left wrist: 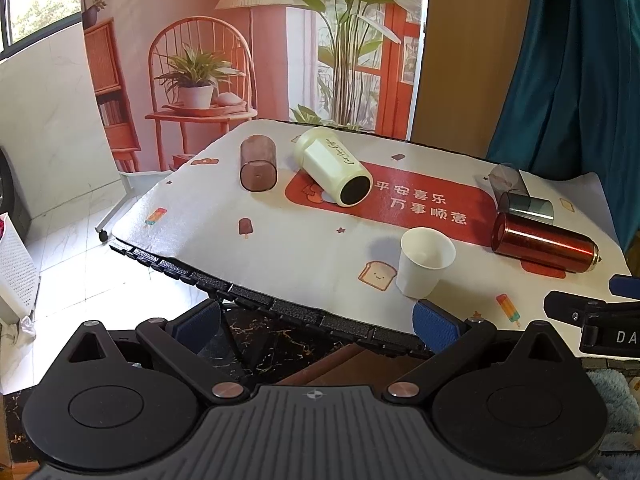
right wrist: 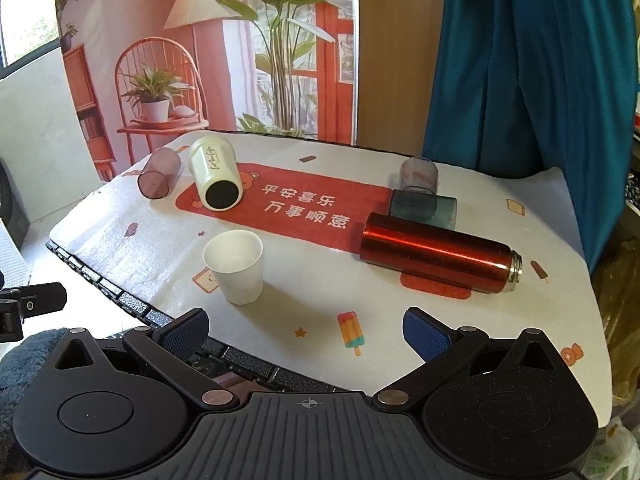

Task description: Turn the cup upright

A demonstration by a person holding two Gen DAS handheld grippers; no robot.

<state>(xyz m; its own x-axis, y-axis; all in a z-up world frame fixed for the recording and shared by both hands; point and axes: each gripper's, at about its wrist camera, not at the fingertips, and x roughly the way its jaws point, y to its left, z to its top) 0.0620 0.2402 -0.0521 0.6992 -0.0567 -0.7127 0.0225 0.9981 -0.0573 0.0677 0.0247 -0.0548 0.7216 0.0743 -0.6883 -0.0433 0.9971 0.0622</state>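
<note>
From the left wrist view, the left gripper (left wrist: 318, 322) hangs at the near edge of the table (left wrist: 280, 308), its two blue-padded fingers (left wrist: 436, 326) spread wide with nothing between them. Just beyond the right pad, the white paper cup (left wrist: 425, 267) stands upright on the printed tablecloth (left wrist: 256, 236), mouth up, near the front edge. Farther back a cream tumbler (left wrist: 332, 170) lies on its side across the red panel of the cloth, dark end turned toward the camera, and just to its left a brownish translucent cup (left wrist: 258, 163) lies tipped over as well. On the right side a red metallic bottle (left wrist: 544, 246) lies flat, with a dark tinted cup (left wrist: 525, 207) on its side touching it behind and a clear cup (left wrist: 507, 178) behind that. The tip of the right gripper (left wrist: 592, 312) pokes in at the right edge. From the right wrist view, the right gripper (right wrist: 306, 330) also hovers over the front of the table (right wrist: 132, 300), fingers (right wrist: 426, 334) apart and holding nothing. The white paper cup (right wrist: 236, 266) sits upright ahead and to the left, well short of the pads. The red bottle (right wrist: 438, 256) lies on its side ahead to the right, its threaded neck pointing right, with the dark tinted cup (right wrist: 424, 208) on its side against it and the clear cup (right wrist: 419, 174) behind. The cream tumbler (right wrist: 216, 178) and brownish cup (right wrist: 158, 179) lie toppled at the far left.
</note>
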